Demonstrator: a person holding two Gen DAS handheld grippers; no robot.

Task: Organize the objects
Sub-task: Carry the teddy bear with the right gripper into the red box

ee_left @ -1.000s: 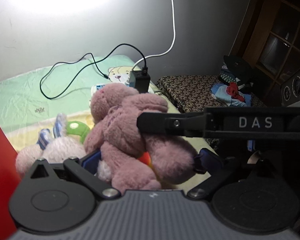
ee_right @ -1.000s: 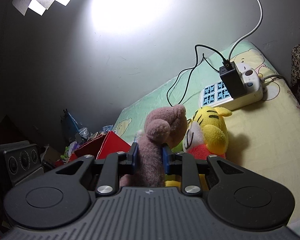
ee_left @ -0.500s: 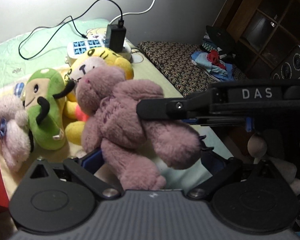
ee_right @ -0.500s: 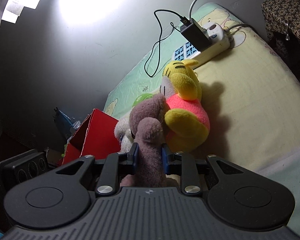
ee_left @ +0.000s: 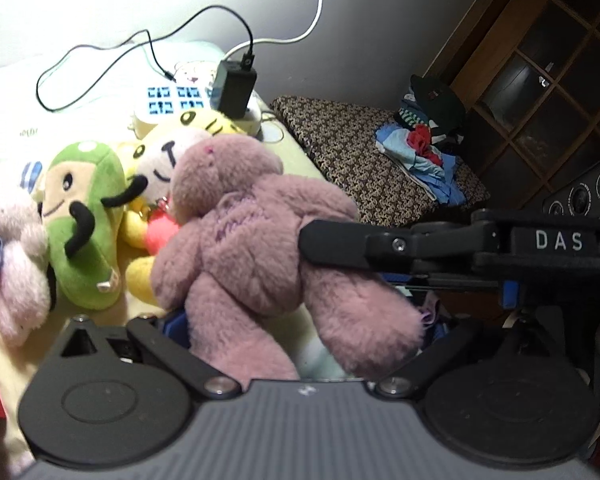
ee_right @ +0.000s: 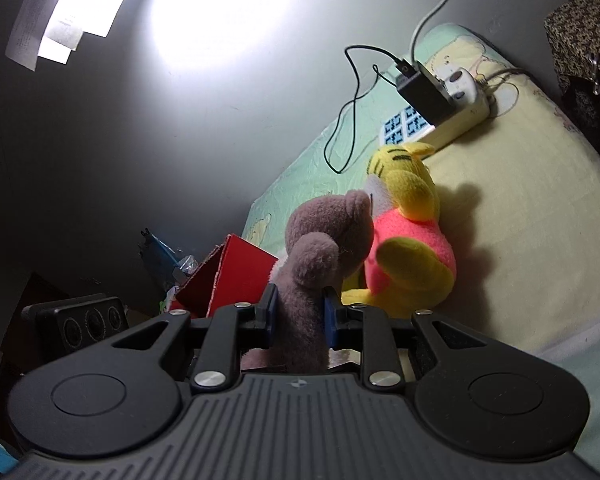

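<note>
clamping the mauve bear, right gripper; only left view shows green toy, left jaws apart.

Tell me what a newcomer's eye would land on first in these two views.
The mauve plush bear fills the middle of the left wrist view, with the right gripper shut on it. Behind it a yellow tiger plush in a pink shirt and a green plush lie side by side on the pale bed. Farther back, a white power strip carries a black charger.
</note>
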